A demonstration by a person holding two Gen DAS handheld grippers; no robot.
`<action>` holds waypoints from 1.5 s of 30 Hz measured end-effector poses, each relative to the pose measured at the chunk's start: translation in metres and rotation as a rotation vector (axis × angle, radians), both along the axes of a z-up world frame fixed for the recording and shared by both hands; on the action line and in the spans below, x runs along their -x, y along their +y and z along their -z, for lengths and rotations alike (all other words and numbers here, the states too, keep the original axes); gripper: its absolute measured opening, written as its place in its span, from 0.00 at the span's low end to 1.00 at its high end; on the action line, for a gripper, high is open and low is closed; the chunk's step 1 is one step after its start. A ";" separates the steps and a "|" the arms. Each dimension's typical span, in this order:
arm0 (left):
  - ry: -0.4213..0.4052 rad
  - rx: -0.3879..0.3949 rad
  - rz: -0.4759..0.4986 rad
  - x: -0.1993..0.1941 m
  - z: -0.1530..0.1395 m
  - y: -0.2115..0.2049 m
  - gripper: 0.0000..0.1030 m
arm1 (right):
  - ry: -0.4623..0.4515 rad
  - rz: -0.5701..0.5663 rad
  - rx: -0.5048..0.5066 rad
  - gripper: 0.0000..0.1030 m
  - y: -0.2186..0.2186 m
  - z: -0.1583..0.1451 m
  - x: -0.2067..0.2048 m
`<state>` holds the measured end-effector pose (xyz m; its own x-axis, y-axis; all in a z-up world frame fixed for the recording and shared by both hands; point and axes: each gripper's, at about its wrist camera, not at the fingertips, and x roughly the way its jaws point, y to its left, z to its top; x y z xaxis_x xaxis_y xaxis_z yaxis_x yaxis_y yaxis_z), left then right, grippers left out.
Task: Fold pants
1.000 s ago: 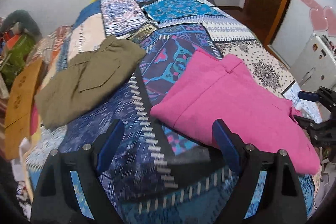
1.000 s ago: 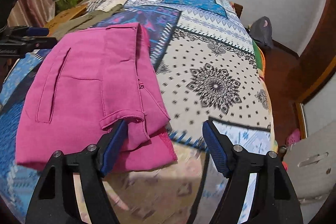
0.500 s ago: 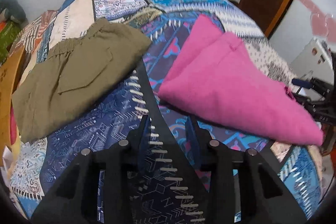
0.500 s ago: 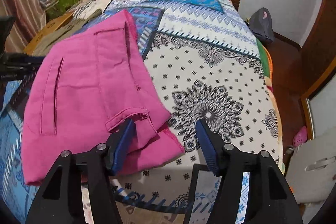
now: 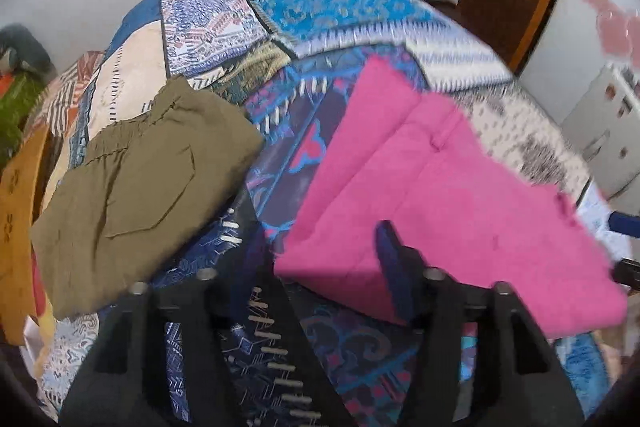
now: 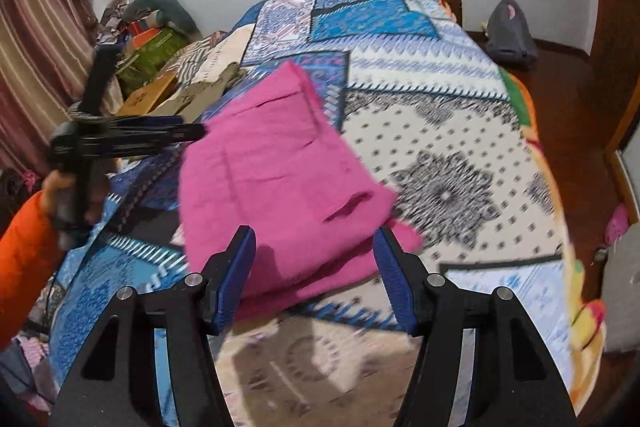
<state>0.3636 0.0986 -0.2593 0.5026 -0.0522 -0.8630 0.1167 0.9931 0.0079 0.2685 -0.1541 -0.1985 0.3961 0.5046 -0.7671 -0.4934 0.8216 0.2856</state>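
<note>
Folded pink pants lie on the patchwork bedspread; they also show in the right wrist view. My left gripper is open, low at the pants' near left corner, its right finger over the pink edge. It shows from the side in the right wrist view, at the pants' left edge. My right gripper is open and holds nothing, its fingers either side of the pants' near edge. Both views are blurred.
Folded olive pants lie on the bed to the left of the pink ones. A cardboard box and clutter stand past the bed's left side. A grey bag sits on the floor at the far right. A white cabinet stands right.
My left gripper went from wide open to nearly shut half a second ago, and is open again, closer to the pink pants' corner. My right gripper has pulled back a little and stayed open.
</note>
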 end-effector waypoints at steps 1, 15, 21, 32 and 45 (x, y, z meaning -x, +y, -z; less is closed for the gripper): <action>0.015 -0.005 0.005 0.001 0.007 -0.002 0.24 | -0.008 -0.008 0.014 0.56 0.004 0.002 0.003; 0.016 -0.010 -0.046 0.059 0.009 0.017 0.13 | 0.004 -0.061 0.087 0.55 0.016 0.030 -0.019; 0.010 0.042 -0.100 0.090 0.000 0.032 0.13 | -0.008 -0.116 0.140 0.48 0.034 0.038 -0.044; -0.026 -0.042 -0.169 0.118 -0.015 0.054 0.11 | -0.046 -0.129 0.198 0.28 0.057 0.037 -0.073; -0.119 0.062 -0.099 0.066 -0.045 0.048 0.54 | -0.060 -0.069 0.109 0.40 0.067 0.017 -0.072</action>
